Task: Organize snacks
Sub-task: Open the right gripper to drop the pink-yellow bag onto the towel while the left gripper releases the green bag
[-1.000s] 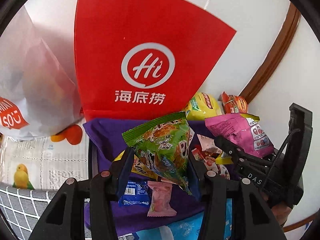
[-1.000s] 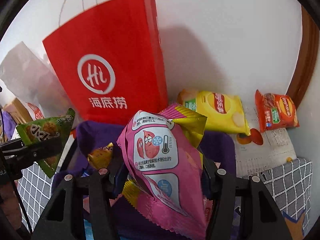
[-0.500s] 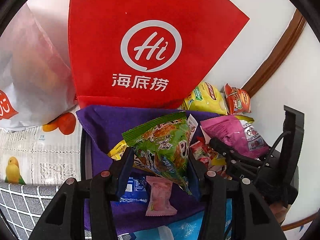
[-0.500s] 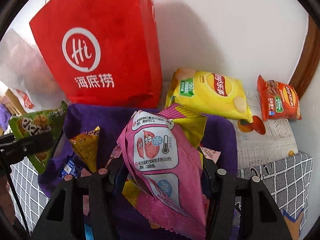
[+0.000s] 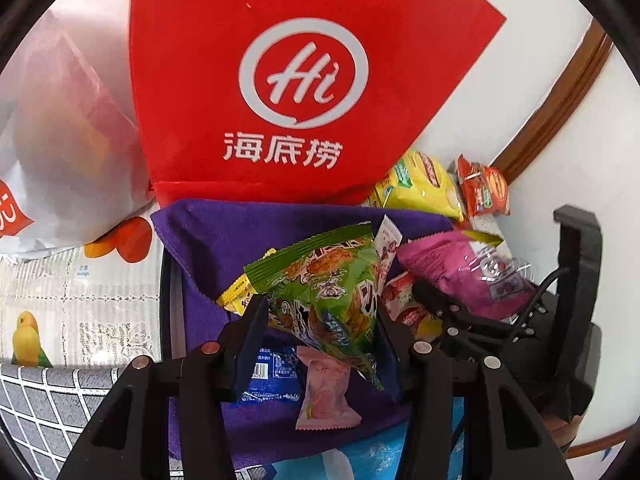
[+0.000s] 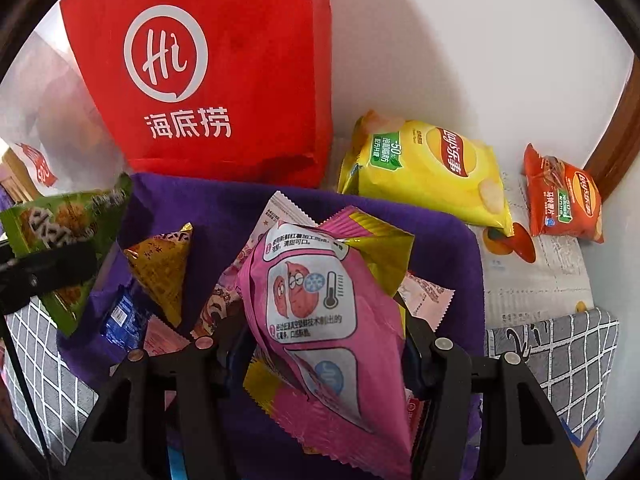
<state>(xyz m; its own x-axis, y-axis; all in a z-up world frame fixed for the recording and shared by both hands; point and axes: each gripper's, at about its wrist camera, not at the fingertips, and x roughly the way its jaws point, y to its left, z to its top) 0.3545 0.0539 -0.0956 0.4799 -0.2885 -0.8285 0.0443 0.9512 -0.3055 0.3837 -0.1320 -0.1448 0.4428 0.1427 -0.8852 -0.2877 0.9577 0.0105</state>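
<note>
You've got 1 packet in each claw right now. Your left gripper (image 5: 320,320) is clamped on the green snack packet (image 5: 328,280), pinched near its lower half so the top fans out dead centre in the left view. Your right gripper (image 6: 324,344) is closed around the pink packet (image 6: 320,312), gripped mid-body with the gold-edged seal sticking up in the middle of the right view. Holding them by the belly like that looks deliberate to me: both hang clear over the pile, so you can drop them without dragging anything else along.

Both packets hover above the purple cloth-lined bin (image 6: 440,240), filling the lower centre of each frame. Inside it I count a gold triangular packet (image 6: 160,264), a blue packet (image 5: 272,372), a pale pink wrapped sweet (image 5: 324,392) and a few small sachets, all loose.

Behind the bin, upper centre, stands the red paper bag (image 5: 304,92); can't tell what's in it. At the right, outside the bin, a yellow chip bag (image 6: 432,172) and an orange chip bag (image 6: 564,200) sit on the printed mat, probably waiting their turn.
</note>
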